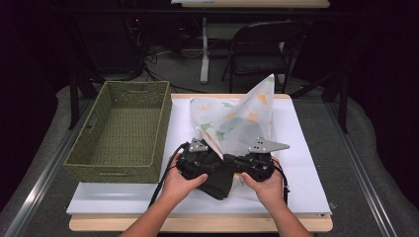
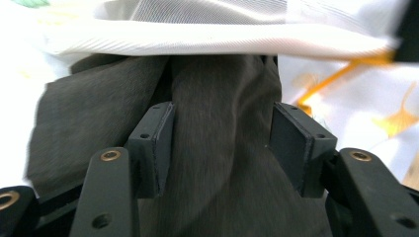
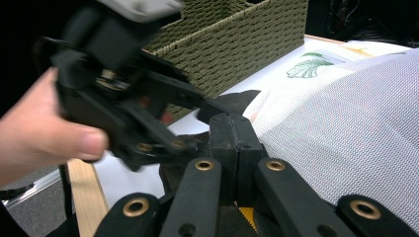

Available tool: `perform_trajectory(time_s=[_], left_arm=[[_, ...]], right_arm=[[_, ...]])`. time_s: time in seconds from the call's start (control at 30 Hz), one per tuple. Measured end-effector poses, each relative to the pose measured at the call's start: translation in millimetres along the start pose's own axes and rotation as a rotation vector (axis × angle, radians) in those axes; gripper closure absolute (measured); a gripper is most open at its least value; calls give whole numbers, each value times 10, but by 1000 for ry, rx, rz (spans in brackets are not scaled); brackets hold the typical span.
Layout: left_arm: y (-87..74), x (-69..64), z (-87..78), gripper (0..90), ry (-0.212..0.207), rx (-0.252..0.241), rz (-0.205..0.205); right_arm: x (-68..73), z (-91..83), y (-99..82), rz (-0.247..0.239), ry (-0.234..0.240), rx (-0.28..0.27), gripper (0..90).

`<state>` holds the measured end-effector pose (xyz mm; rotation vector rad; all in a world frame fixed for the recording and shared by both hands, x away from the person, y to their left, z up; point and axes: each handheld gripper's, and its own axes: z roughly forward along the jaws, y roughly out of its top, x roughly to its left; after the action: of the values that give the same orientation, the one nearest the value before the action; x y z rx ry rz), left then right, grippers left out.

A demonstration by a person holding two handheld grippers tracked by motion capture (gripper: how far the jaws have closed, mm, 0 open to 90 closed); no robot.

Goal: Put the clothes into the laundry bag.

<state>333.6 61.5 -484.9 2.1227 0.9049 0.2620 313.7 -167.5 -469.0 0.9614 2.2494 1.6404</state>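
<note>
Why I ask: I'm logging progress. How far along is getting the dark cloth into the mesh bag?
Done: part of the dark cloth lies under the leaf-print mesh bag. In hand: the right tongs are shut on the bag, and the left tongs stand open around the cloth. Left: much cloth is outside, and the wicker basket is empty.

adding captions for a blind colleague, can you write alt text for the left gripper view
Two black gripper jaws stand apart on either side of a bunched dark grey cloth, whose upper end goes under the edge of a white mesh bag printed with yellow leaves.
</note>
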Motion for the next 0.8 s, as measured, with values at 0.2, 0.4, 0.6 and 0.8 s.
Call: perform_trajectory(time_s=[0.2, 0.4, 0.6, 0.8], left_arm=[[1, 139, -179, 430, 37, -25, -14], [53, 274, -129, 410, 77, -32, -45], [56, 371, 96, 411, 90, 31, -57], [24, 389, 194, 617, 7, 34, -64]], right_arm=[[-1, 6, -4, 1, -1, 2, 900], [-10, 1, -3, 3, 0, -2, 900], [-15, -16, 0, 7, 1, -6, 900], [-20, -20, -2, 6, 3, -8, 900]])
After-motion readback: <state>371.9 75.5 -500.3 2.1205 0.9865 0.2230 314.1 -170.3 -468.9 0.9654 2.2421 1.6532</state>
